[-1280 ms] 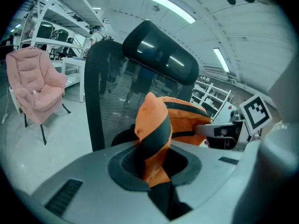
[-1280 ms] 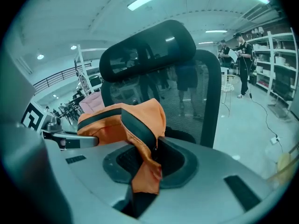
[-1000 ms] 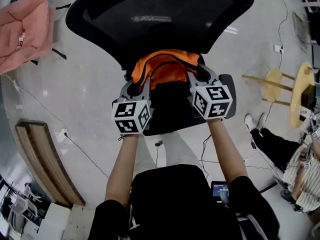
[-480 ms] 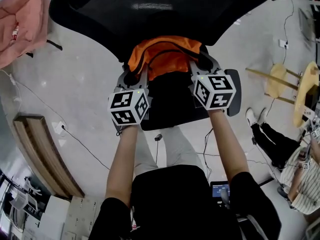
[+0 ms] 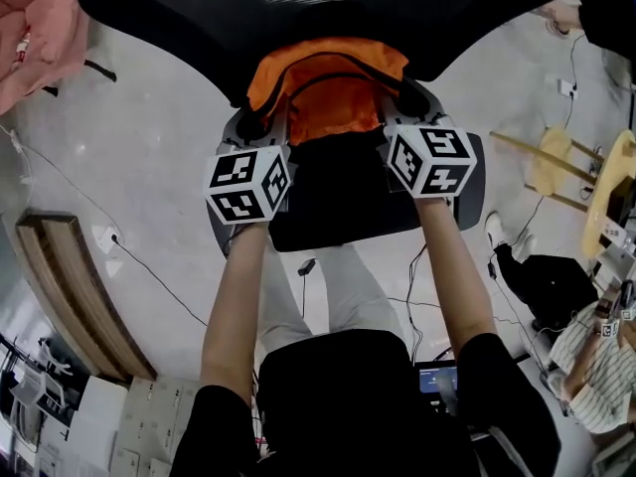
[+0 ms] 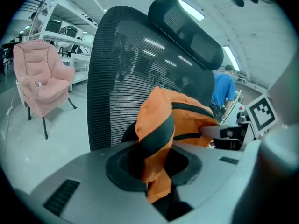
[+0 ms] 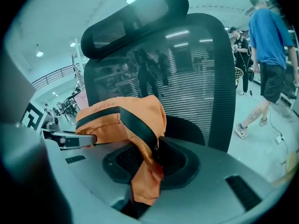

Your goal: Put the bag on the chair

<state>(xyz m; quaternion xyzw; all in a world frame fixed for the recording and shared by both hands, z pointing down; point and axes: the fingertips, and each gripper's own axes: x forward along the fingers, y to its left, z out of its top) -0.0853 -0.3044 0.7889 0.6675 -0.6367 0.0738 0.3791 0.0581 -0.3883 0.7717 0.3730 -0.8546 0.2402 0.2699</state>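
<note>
Your orange fabric bag with black straps (image 5: 328, 97) sits over the seat of the black mesh office chair (image 5: 348, 207), close to its backrest. It looks soft and light and will likely sag, so the strapped top edges are the best hold. Your left gripper (image 5: 262, 129) and right gripper (image 5: 397, 105) each have bunched fabric pinched in their fingers (image 6: 79, 176), which are now easing open.

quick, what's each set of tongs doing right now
left tongs: pinching the orange bag fabric, jaws opening
right tongs: pinching the same orange bag, jaws opening too
</note>
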